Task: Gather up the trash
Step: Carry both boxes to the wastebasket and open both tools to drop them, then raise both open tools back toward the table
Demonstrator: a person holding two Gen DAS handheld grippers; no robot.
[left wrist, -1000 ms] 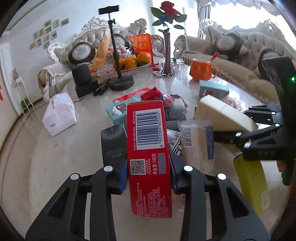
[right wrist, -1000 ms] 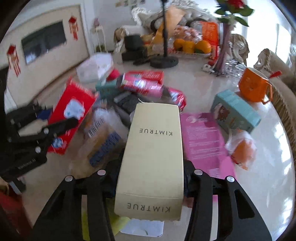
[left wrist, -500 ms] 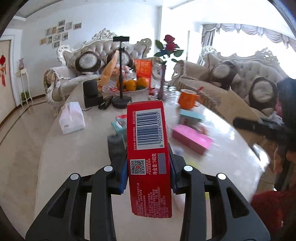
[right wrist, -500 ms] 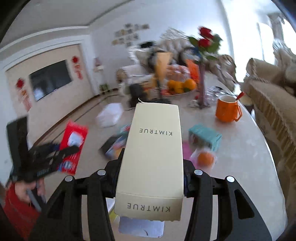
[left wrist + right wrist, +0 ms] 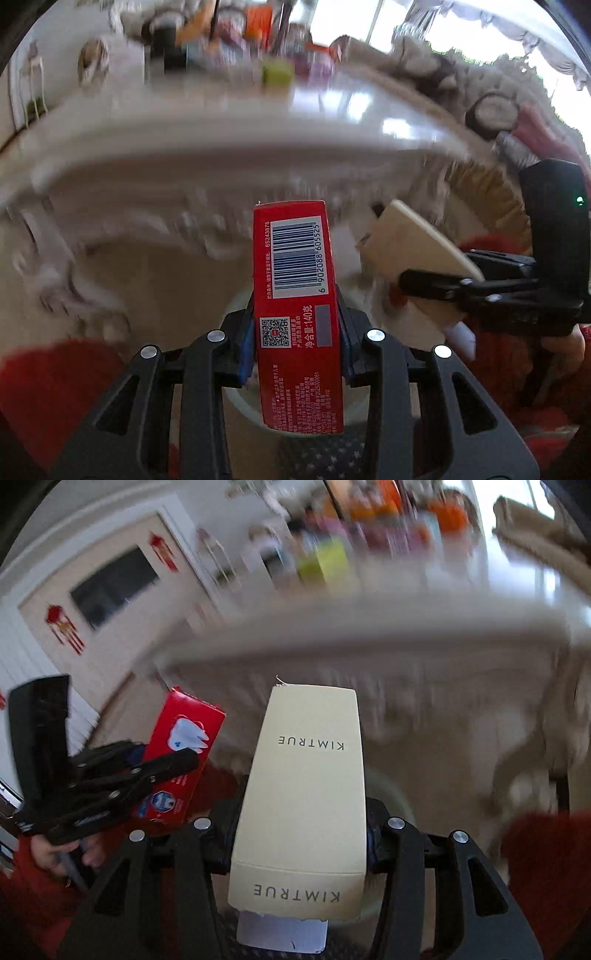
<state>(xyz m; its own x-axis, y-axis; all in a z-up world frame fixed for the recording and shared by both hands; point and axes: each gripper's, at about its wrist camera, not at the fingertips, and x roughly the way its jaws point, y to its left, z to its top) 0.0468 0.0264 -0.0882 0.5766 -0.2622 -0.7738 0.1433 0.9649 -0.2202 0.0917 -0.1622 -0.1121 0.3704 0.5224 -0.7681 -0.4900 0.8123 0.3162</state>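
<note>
My left gripper [image 5: 297, 325] is shut on a red box [image 5: 297, 295] with a barcode, held upright between its pads. My right gripper [image 5: 301, 830] is shut on a cream KIMTRUE box [image 5: 303, 794]. Both boxes hang below the table edge, over a pale round bin [image 5: 240, 398] on the floor, whose rim also shows behind the cream box [image 5: 391, 797]. In the left wrist view the right gripper [image 5: 424, 286] with the cream box [image 5: 413, 251] is at the right. In the right wrist view the left gripper [image 5: 162, 771] with the red box [image 5: 181, 753] is at the left.
The table's carved pale edge [image 5: 221, 147] runs across above, blurred by motion, with leftover boxes and a yellow-green box [image 5: 275, 74] on top. A person's red sleeves [image 5: 55, 387] flank the bin. A sofa [image 5: 480, 110] stands at the right.
Both grippers have carried their boxes off the tabletop and down past the table's front edge. The view now faces the table's side and the floor with the bin.
</note>
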